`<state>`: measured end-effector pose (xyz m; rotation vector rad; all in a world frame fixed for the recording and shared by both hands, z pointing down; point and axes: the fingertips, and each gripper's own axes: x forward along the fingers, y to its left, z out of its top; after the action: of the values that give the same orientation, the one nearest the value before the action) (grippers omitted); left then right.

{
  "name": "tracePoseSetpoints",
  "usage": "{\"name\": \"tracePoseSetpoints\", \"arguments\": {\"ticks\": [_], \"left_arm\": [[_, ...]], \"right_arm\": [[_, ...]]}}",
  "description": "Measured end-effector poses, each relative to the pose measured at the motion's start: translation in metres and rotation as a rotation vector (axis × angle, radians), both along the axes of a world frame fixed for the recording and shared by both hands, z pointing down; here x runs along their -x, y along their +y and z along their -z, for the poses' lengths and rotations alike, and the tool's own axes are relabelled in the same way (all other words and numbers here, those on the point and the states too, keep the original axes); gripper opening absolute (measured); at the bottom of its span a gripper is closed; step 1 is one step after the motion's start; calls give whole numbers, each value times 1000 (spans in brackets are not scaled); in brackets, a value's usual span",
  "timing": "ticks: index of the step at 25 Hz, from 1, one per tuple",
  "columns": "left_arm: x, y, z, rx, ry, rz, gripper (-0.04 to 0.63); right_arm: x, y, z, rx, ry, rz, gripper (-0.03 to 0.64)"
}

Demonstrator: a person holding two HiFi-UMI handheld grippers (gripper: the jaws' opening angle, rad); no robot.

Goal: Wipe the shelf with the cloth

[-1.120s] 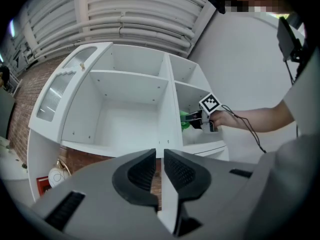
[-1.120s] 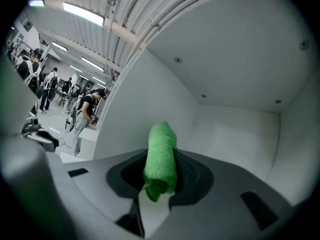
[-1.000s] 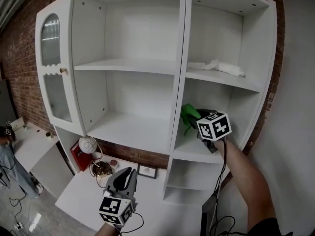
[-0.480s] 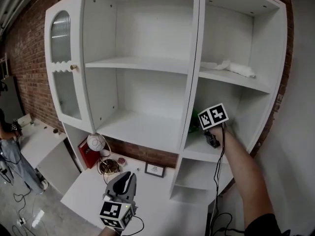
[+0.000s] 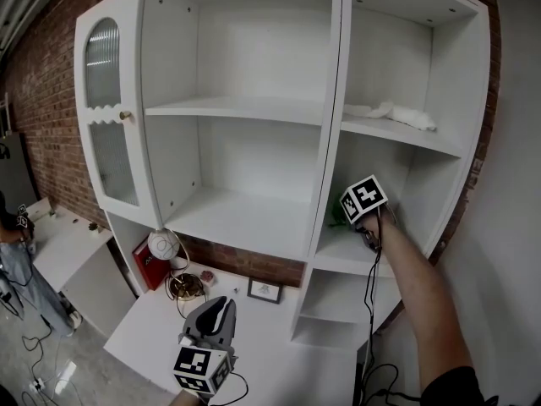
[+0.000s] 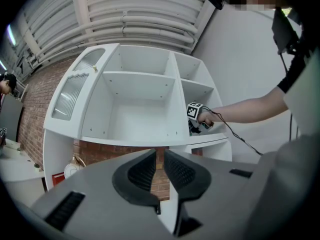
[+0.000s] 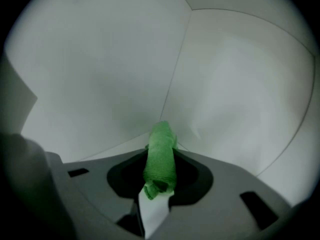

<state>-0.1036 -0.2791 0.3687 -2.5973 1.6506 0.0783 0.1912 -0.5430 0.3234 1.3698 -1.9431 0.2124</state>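
Left tool, lower centre of the head view: jaws drawn nearly together with nothing between them. It is held low over the white surface, in my judgement parked clear so the other arm has room.

Right tool, centre right of the head view: reached inside the lower right compartment of the shelf, jaws clamped on the cloth.

Cloth: green, terry-like weave, bunched into a narrow roll that runs out past the jaw tips. Its far end lies at or close to the compartment's rear corner; contact with the board cannot be confirmed. The forward grip appears chosen so that fabric, not tool, meets the white panels. Only a green sliver shows in the head view, beside the marker cube.
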Motion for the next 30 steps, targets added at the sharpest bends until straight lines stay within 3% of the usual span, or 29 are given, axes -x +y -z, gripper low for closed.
{"name": "tracePoseSetpoints", "arguments": {"ticks": [5,17,20,24,30], "left_arm": [[-13,0,-6,14,3,-49,49],[-27,-13,-5,-3,16,-167,49],[-34,-15,-3,-9,18,-212,49],[-34,-20,-11,-15,-38,-233,49],[-42,-30,-23,21,-47,-280,49]], "right_arm": [[-30,10,-2,2,34,-73,98],[-88,37,-6,20,347,-254,97],[-97,42,-9,43,484,-288,97],[-108,49,-14,97,712,-319,95],[-134,65,-14,210,945,-376,92]]}}
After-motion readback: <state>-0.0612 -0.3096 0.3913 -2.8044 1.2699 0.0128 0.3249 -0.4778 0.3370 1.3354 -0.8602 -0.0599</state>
